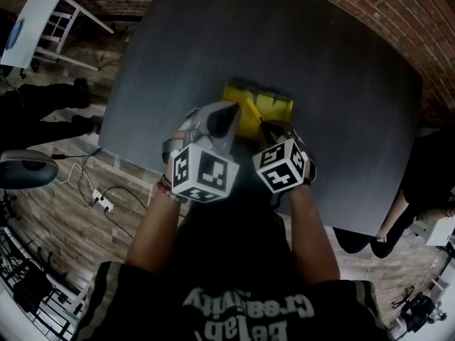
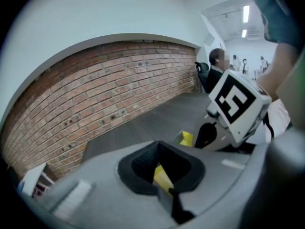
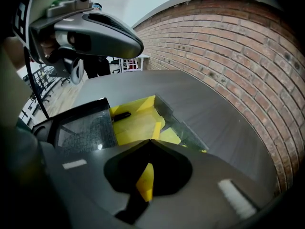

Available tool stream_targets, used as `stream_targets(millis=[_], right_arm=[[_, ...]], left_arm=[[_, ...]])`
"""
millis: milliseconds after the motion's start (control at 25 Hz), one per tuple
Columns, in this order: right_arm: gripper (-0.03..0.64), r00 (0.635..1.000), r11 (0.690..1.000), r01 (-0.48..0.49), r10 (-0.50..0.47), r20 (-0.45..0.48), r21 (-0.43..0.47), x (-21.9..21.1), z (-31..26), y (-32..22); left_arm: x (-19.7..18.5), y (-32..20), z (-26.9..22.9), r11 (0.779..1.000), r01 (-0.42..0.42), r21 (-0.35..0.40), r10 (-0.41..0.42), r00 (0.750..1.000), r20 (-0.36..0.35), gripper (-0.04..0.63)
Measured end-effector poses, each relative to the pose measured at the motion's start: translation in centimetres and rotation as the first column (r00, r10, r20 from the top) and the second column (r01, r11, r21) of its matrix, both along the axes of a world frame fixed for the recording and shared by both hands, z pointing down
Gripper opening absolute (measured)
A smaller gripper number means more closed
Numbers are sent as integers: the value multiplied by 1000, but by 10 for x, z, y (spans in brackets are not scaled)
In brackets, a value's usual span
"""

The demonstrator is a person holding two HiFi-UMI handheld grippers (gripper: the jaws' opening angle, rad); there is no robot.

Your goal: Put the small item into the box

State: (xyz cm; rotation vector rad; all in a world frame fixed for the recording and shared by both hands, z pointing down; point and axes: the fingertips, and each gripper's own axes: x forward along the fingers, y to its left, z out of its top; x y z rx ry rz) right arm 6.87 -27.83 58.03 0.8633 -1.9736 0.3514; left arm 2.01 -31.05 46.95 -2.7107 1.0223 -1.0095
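Note:
An open box (image 1: 266,104) with a yellow inside stands near the front edge of the dark table. In the right gripper view a small black item (image 3: 121,115) lies on the box's yellow floor (image 3: 138,128), beside a dark glossy flap (image 3: 86,128). My right gripper (image 3: 150,143) is shut, with its tip against an upright yellow flap (image 3: 156,130). My left gripper (image 1: 231,112) is also shut and hangs over the box's left side (image 3: 140,44). A yellow sliver shows behind each pair of jaws. I cannot tell whether it is pinched. The left gripper view shows the right gripper's marker cube (image 2: 237,104) over the box (image 2: 187,138).
The dark table (image 1: 320,62) runs far beyond the box, to a brick wall (image 1: 398,20). A white desk (image 1: 35,20) stands at the upper left. A power strip and cables (image 1: 99,201) lie on the wooden floor. People stand at the left (image 1: 78,91) and right (image 1: 412,204).

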Motion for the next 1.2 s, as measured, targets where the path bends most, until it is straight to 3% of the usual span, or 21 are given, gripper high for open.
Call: stream_targets(millis=[1200], right_arm=[[6, 1000, 986, -14, 12, 15, 168, -13, -99, 27]], left_arm=[[-5, 40, -65, 995, -36, 89, 38, 999, -25, 3]])
